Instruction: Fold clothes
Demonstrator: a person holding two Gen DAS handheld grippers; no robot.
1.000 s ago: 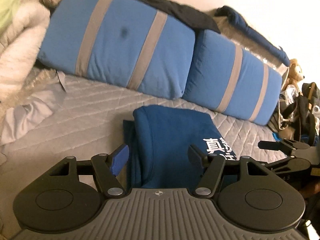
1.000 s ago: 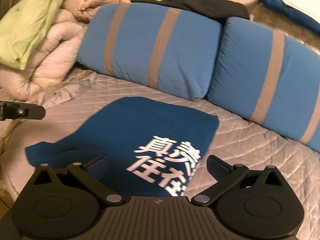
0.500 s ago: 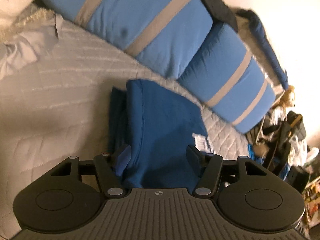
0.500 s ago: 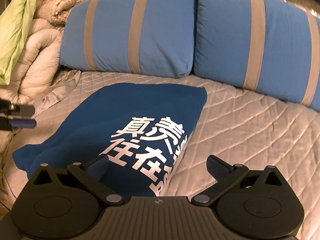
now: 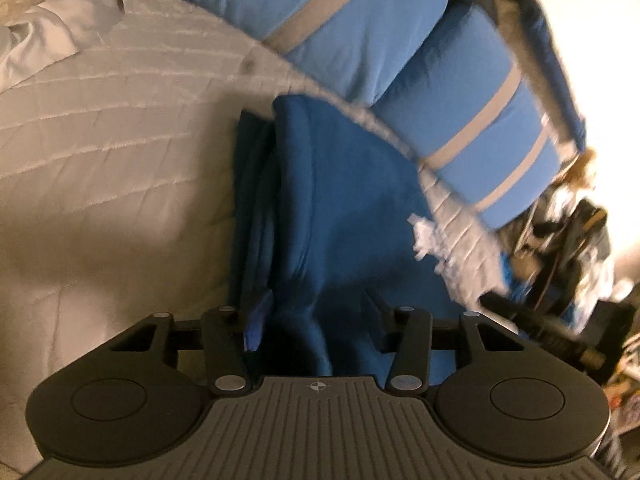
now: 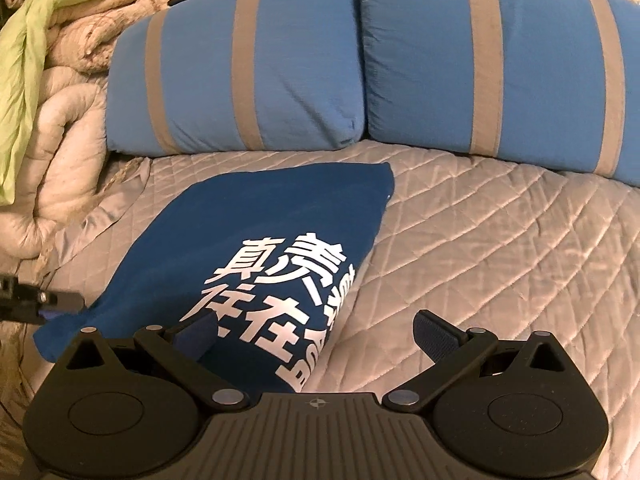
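- Rumpled cream comforter [image 6: 60, 120], green sheet [image 6: 24, 40] on top, piled at the far left.
- Left gripper [image 5: 314, 320]: jaws parted, straddling a fold at the near left edge of the dark blue T-shirt [image 6: 256, 248].
- The shirt lies folded on the grey quilted bedspread [image 6: 500, 248], below two blue striped pillows [image 6: 248, 76].
- Right gripper [image 6: 316, 332]: jaws spread wide over the shirt's printed right edge, holding nothing.
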